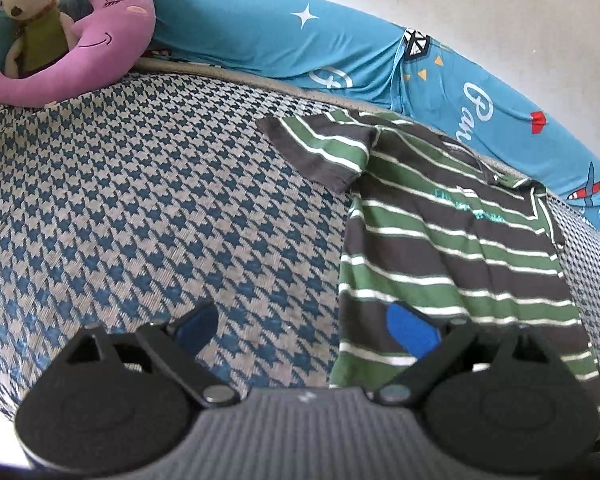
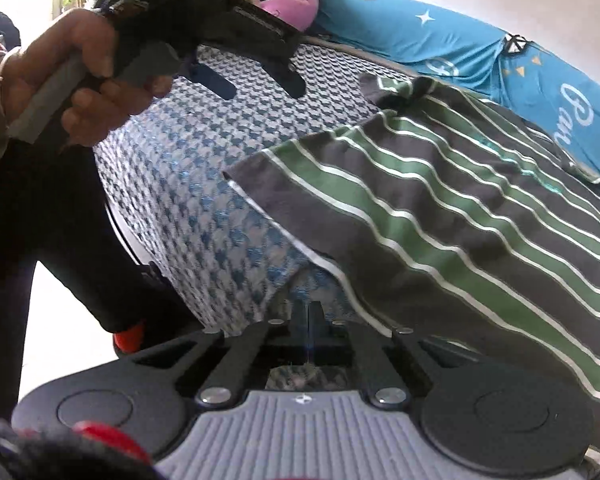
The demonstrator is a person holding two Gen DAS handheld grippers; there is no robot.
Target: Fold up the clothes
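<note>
- The grey, green and white striped short-sleeved shirt (image 1: 452, 240) lies spread flat on the bed's blue-and-white houndstooth cover (image 1: 140, 200), its collar toward the blue printed bolster (image 1: 300, 40).
- The left tool (image 1: 308, 332) hovers released, fingers wide apart, above the shirt's hem edge.
- The right tool (image 2: 308, 320) is clenched at the bed's near edge beside the hem; whether it pinches cloth, I cannot tell.
- A pink plush elephant (image 1: 100, 40) rests at the far corner.

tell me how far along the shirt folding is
Early. Done: the striped shirt lies spread on the houndstooth sheet, no fold visible. In hand: right gripper is shut at its hem; left gripper is open. Left: every fold.
</note>
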